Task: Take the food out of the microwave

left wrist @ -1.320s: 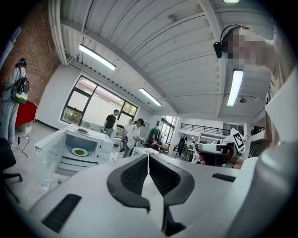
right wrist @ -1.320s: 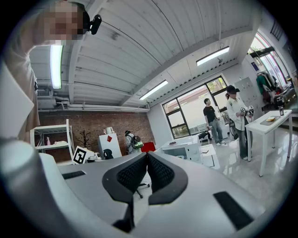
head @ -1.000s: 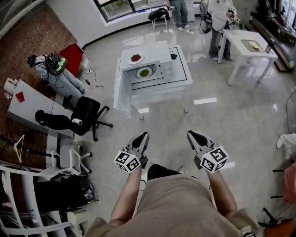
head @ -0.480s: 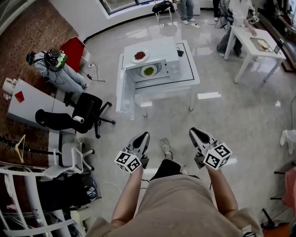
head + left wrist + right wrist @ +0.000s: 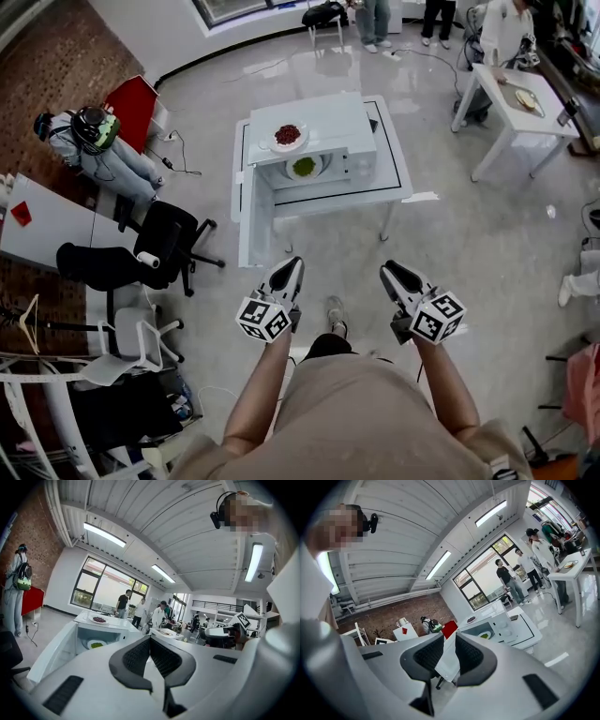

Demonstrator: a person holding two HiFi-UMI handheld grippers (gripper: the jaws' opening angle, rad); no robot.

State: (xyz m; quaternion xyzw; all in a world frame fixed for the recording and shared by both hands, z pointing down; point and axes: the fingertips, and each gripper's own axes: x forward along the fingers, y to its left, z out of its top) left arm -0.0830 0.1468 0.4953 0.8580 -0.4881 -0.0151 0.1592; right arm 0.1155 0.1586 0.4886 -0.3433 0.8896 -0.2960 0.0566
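Observation:
A white microwave point(image 5: 328, 127) stands on a white table point(image 5: 394, 173) ahead, its door point(image 5: 246, 197) swung open to the left. Inside lies a plate of green food point(image 5: 303, 167); a plate of red food point(image 5: 288, 135) rests on top. Both grippers are held level in front of the person, well short of the table. My left gripper point(image 5: 286, 272) is shut and empty, its tips meeting point(image 5: 150, 638). The jaws of my right gripper point(image 5: 389, 272) are opening, a narrow gap point(image 5: 450, 637) with nothing in it. The green plate point(image 5: 96, 644) point(image 5: 485, 635) shows in both gripper views.
A black office chair point(image 5: 169, 234) stands left of the path, with a white chair point(image 5: 131, 337) nearer. A figure with a backpack point(image 5: 94, 131) and a red board point(image 5: 131, 108) are at far left. A small white table point(image 5: 511, 98) and people point(image 5: 375, 19) are behind.
The person has walked toward the microwave table, which is now nearer and lower in the head view. Both grippers keep their place in front of the body.

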